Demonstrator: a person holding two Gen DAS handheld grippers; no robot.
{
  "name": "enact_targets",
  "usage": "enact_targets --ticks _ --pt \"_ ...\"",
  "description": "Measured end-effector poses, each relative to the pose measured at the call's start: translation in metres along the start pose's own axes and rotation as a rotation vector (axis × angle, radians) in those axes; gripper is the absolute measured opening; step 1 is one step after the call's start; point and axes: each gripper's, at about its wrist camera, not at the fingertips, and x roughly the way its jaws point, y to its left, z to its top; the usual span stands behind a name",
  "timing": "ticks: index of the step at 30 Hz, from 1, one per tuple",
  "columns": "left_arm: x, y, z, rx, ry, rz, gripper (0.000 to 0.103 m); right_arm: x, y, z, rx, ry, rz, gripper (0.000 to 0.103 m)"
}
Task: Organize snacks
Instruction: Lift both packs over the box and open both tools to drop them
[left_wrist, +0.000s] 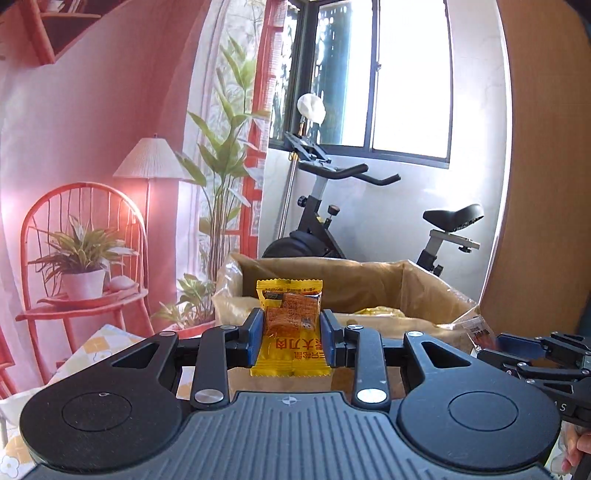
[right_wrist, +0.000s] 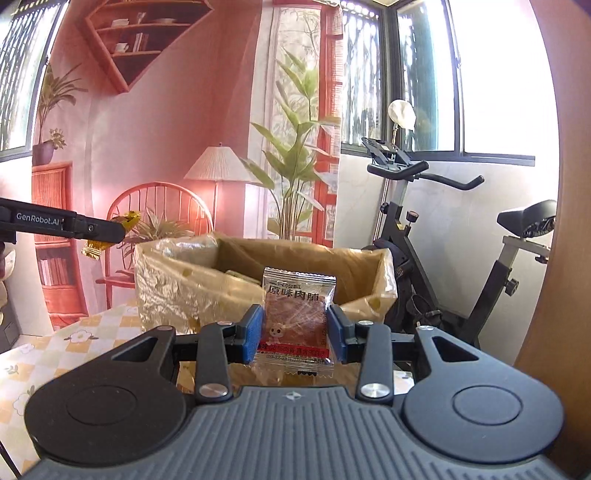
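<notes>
Checked tablecloth (right_wrist: 55, 347) below; lined cardboard box (left_wrist: 369, 280) mid-frame beyond both: left gripper (left_wrist: 291, 332) clamps yellow snack packet (left_wrist: 290, 325), right gripper (right_wrist: 295, 330) clear jerky packet (right_wrist: 297, 317).

Bright daylight pours from the window (left_wrist: 406, 92) at far right, blown out to white glare; fisheye bends the edges strongly; near parts stay sharp, corners darken.

Box (right_wrist: 258, 291) on table (right_wrist: 55, 354), bike (right_wrist: 443, 258) behind
</notes>
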Motion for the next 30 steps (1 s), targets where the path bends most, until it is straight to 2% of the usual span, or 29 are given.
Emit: enact_targets --ticks 5,8,11,18,26,30 --pt "0.045 -0.018 0.044 0.021 -0.003 -0.038 0.034 0.054 -0.010 0.054 -0.023 0.045 0.009 0.040" --pt "0.082 -0.031 0.056 0.103 0.038 -0.007 0.034 0.083 -0.015 0.065 -0.010 0.106 -0.007 0.040" --pt "0.115 -0.030 0.062 0.096 0.113 0.003 0.034 0.103 -0.022 0.064 0.044 0.157 -0.024 0.040" --pt "0.156 -0.017 0.044 0.043 0.222 0.034 0.034 0.127 -0.026 0.052 0.046 0.248 -0.039 0.040" --pt "0.168 -0.011 0.025 0.079 0.332 0.048 0.035 0.146 -0.033 0.042 0.092 0.357 -0.078 0.040" --pt "0.167 -0.010 0.021 0.091 0.347 0.051 0.035 0.150 -0.032 0.038 0.085 0.385 -0.082 0.040"
